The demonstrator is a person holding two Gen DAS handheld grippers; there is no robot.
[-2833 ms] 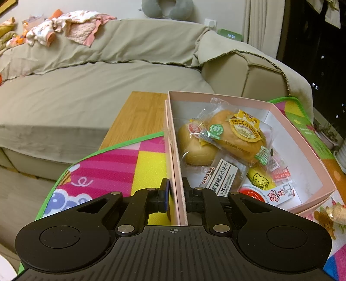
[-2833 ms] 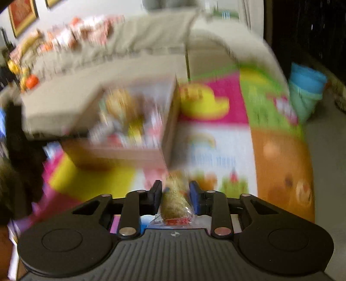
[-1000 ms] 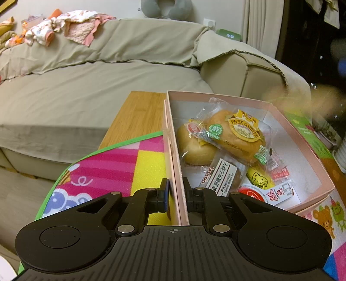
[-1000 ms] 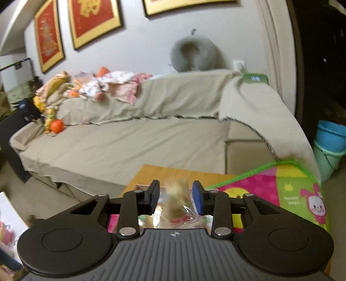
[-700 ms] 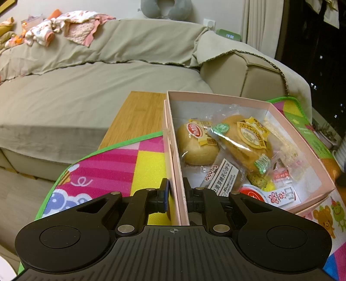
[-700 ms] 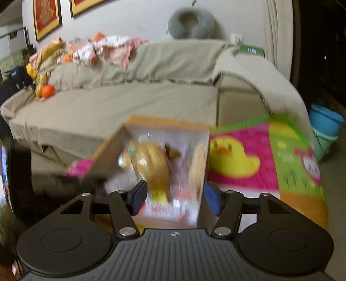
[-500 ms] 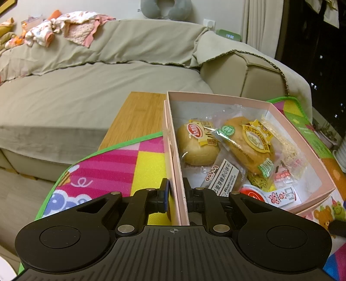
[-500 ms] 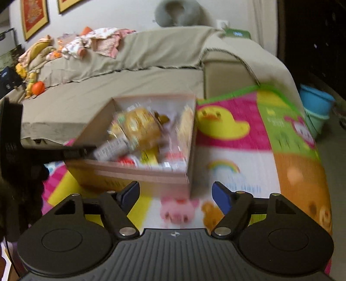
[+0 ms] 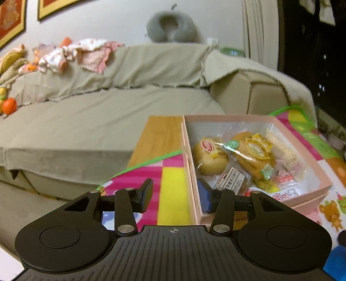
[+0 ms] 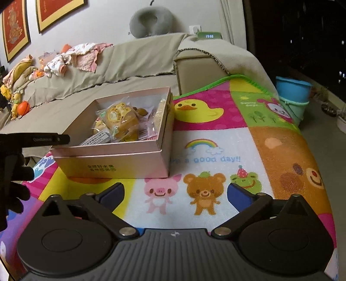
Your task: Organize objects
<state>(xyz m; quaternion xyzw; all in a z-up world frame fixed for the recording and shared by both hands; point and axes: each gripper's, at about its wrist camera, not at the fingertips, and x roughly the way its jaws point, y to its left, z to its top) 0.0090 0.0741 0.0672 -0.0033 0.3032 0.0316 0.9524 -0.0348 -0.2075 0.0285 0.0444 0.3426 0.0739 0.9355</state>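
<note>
A pink cardboard box [image 9: 190, 173] [image 10: 112, 160] sits on a colourful play mat [image 10: 216, 151]. It holds several wrapped snacks: round buns [image 9: 209, 155], a larger wrapped bun [image 9: 253, 155] [image 10: 119, 121], a pale rice bar [image 9: 279, 144] against the right wall, and small packets. My left gripper [image 9: 175, 194] is open, its fingers standing either side of the box's left wall. My right gripper [image 10: 175, 194] is open wide and empty, above the mat in front of the box.
A beige sofa [image 9: 108, 108] with clothes [image 9: 82, 54] and a grey neck pillow [image 10: 149, 19] lies behind. A wooden board [image 9: 160, 136] shows beside the box. Blue and green buckets [image 10: 292, 95] stand at the right. The left gripper's body [image 10: 13, 151] shows at the right view's left edge.
My right gripper dropped the rice-bar snack into the box, opened wide and pulled back over the mat. My left gripper let go of the box's left wall and opened.
</note>
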